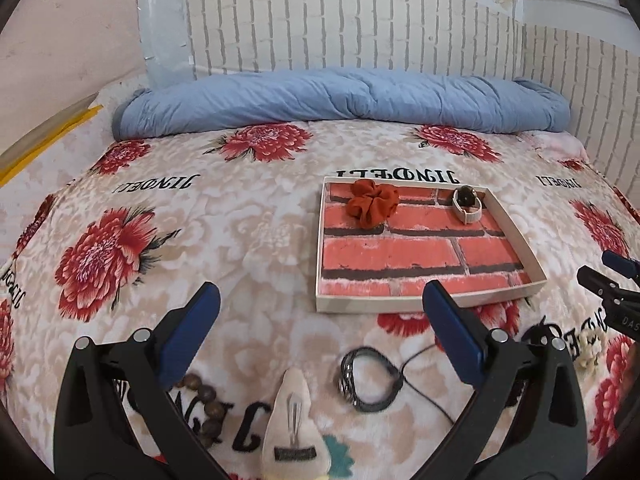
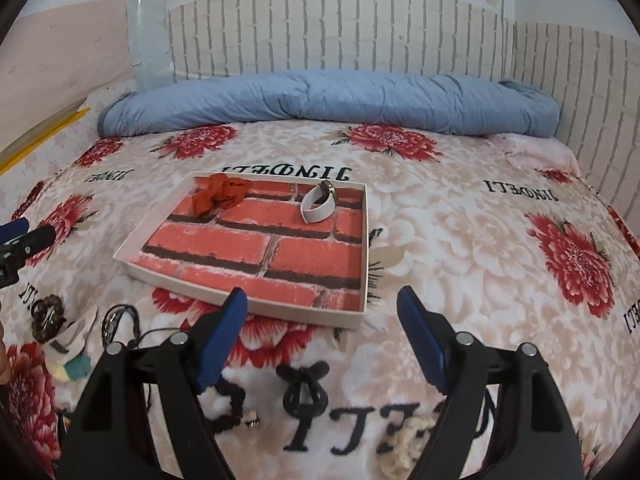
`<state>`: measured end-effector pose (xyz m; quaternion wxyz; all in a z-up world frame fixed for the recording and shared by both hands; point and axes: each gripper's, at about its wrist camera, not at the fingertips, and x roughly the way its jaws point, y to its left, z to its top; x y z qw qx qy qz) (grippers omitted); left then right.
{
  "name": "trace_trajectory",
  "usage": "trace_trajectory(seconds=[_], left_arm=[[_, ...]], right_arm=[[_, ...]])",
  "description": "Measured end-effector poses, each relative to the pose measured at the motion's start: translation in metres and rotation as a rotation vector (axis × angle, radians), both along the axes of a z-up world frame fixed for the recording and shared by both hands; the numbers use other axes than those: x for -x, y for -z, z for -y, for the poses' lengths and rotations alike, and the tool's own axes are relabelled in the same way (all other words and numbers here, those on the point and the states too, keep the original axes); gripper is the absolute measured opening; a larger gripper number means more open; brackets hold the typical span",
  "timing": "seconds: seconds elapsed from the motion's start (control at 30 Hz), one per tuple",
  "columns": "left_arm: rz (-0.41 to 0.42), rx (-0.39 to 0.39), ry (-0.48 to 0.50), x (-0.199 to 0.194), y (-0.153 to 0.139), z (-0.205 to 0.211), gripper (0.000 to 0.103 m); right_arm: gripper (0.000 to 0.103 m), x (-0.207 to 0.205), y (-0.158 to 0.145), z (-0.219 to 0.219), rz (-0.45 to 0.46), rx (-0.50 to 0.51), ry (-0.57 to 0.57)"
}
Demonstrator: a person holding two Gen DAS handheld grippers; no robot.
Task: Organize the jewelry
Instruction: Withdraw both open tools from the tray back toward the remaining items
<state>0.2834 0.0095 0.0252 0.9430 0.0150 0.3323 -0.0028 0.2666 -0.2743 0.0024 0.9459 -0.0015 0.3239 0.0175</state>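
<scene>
Since the shallow brick-printed tray [image 2: 362, 240] already holds an orange scrunchie [image 2: 218, 196] at its eleven o'clock corner, take the black knotted hair tie [image 2: 305, 390] lying on the floral bedspread [image 2: 460, 248] next — right gripper [image 2: 320, 312] apart and empty, left gripper [image 1: 320, 308] likewise — straddling its middle squarely.

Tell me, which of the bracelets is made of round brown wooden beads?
The wooden bead bracelet, lying beside the left gripper's left finger. The other bracelet is a dark braided cord.
</scene>
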Motion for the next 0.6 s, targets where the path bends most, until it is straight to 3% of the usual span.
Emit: trace_trajectory(seconds=[0.6], left_arm=[[-0.031, 0.023, -0.016, 0.056, 0.034, -0.022, 0.098]], right_arm=[[0.076, 0.071, 0.030, -0.013, 0.011, 0.005, -0.008]])
